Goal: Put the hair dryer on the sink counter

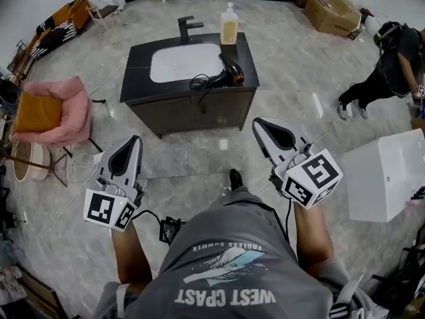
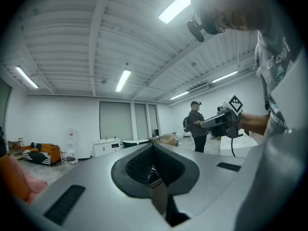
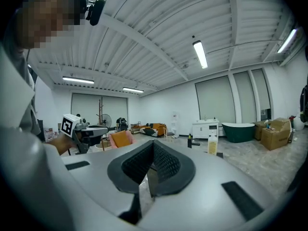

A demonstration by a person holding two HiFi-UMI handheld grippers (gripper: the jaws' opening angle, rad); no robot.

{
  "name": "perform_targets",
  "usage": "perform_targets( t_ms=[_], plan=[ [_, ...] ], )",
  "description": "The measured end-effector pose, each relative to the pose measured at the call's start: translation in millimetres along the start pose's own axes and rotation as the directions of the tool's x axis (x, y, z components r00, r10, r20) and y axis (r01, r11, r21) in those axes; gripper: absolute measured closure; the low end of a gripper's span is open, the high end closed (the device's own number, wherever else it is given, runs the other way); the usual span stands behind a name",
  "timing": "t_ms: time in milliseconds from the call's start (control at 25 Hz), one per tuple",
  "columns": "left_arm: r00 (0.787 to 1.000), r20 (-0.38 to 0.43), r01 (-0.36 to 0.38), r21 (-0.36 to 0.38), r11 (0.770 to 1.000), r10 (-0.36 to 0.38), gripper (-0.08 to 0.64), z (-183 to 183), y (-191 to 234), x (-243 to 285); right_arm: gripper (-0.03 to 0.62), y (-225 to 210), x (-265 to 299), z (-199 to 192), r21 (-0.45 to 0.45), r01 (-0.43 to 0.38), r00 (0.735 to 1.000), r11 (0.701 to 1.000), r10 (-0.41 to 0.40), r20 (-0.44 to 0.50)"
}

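- Ahead of you, the dark sink counter (image 1: 136, 78) holds a white basin (image 1: 179, 62).
- The hair dryer (image 1: 231, 77) lies at its right front (cord (image 1: 199, 82) coiled beside it).
- A soap bottle (image 1: 229, 25) stands upright at the back right, with the black faucet (image 1: 186, 26) to its left.

Black hair dryer (image 1: 229, 77), lying on sink counter (image 1: 136, 78)

Head view looks steeply down on the sink bench (image 1: 136, 80) ahead. Views from left tongs (image 1: 135, 140) and right tongs (image 1: 257, 121) tilt toward the ceiling (image 2: 72, 42), the right sharing the bench's soap bottle (image 3: 212, 145).
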State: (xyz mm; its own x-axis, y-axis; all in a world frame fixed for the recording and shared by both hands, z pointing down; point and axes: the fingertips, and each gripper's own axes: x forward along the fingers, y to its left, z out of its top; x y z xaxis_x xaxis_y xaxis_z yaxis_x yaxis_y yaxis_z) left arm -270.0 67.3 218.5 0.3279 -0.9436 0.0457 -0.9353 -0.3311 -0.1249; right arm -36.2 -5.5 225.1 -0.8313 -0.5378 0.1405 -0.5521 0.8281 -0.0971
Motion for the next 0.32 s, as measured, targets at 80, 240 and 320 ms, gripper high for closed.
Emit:
perform_targets(
  t_ms=[80,240,320],
  plan=[
    [1.0,-0.001,0.009,0.007,1.0,-0.009,0.543,-0.2,-3.4,0.9,0.566,-0.7,-3.1,-1.8,0.001,0.006,1.0,1.0,-0.006,0.0],
    [1.0,-0.013,0.019,0.02,1.0,-0.018,0.543,-1.0,-8.1,2.7,0.566,-4.8,-7.9,-4.2,0.007,0.017,1.0,1.0,-0.017,-0.006],
    [1.0,-0.02,0.021,0.023,1.0,-0.02,0.543,-1.2,-9.7,3.4,0.566,-7.1,-9.6,-4.8,0.011,0.02,1.0,1.0,-0.02,-0.011]
  ],
)
